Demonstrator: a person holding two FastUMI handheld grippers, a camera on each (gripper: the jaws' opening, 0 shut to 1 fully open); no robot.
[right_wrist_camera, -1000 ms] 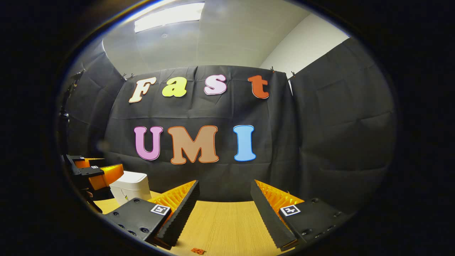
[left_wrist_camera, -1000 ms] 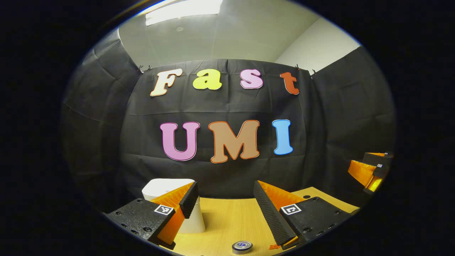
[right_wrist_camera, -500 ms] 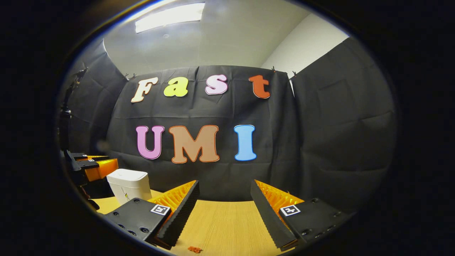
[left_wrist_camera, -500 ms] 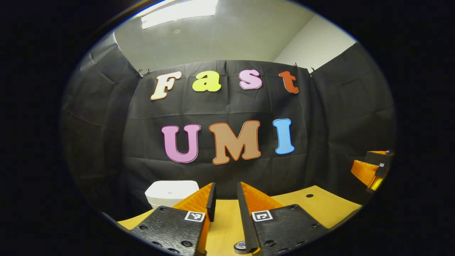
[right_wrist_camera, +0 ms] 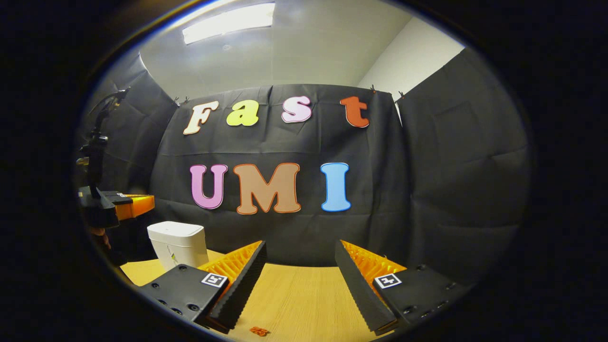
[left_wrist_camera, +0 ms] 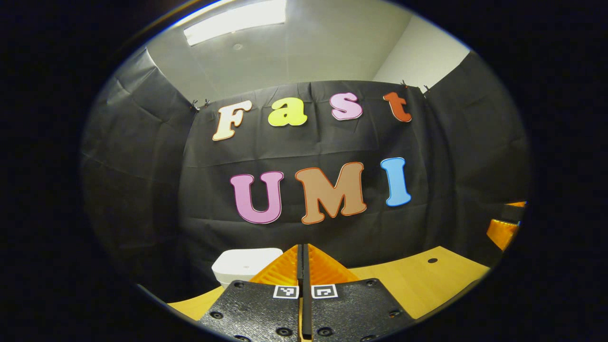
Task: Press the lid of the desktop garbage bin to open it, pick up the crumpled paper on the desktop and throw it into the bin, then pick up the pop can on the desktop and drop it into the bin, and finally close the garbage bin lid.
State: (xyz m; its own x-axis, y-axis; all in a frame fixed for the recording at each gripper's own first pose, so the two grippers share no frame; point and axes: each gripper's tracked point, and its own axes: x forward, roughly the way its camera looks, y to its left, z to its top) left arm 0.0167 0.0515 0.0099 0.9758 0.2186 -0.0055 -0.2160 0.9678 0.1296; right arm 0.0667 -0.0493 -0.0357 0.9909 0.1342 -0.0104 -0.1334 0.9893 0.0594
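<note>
Left tool (left_wrist_camera: 302,254): fingers fully together, nothing between them, raised above the counter (left_wrist_camera: 418,280). Garbage bin (left_wrist_camera: 244,266): lid down, standing on the counter just behind and left of this tool. Right tool (right_wrist_camera: 300,254): fingers spread wide, empty, right of the bin.

Right tool (right_wrist_camera: 300,278) agape over table (right_wrist_camera: 294,299); lidded white bin (right_wrist_camera: 178,244) far left.
</note>
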